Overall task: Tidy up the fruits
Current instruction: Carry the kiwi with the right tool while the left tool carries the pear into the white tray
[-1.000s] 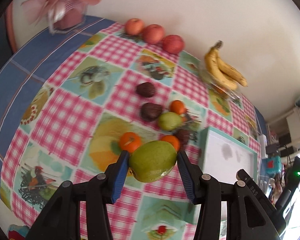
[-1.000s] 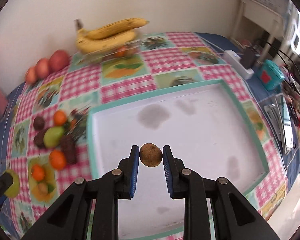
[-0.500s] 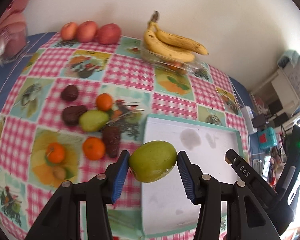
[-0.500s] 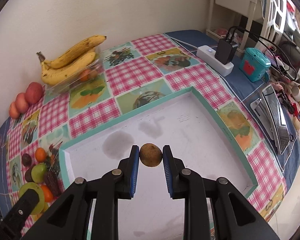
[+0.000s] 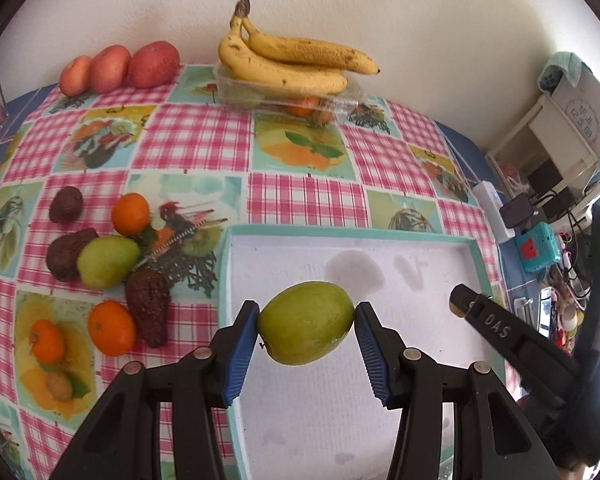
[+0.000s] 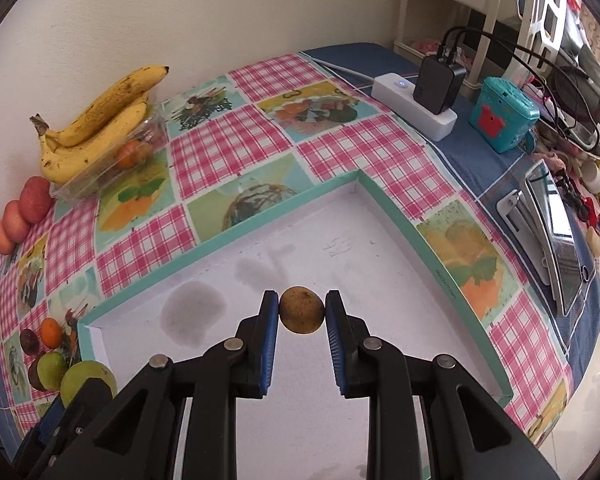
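Cream wall (image 5: 420, 20) behind table; cluttered white shelving (image 5: 556, 128) at right.

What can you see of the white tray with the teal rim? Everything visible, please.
The tray is a shallow rectangular box with thin teal walls and a white, matte floor, looking like cardboard. It lies flat on the checked fruit-print tablecloth. The floor carries several grey smudges or stains, the largest near the far left corner. No fruit lies in it: the green mango in the left gripper and the small brown fruit in the right gripper are both held in front of its floor.
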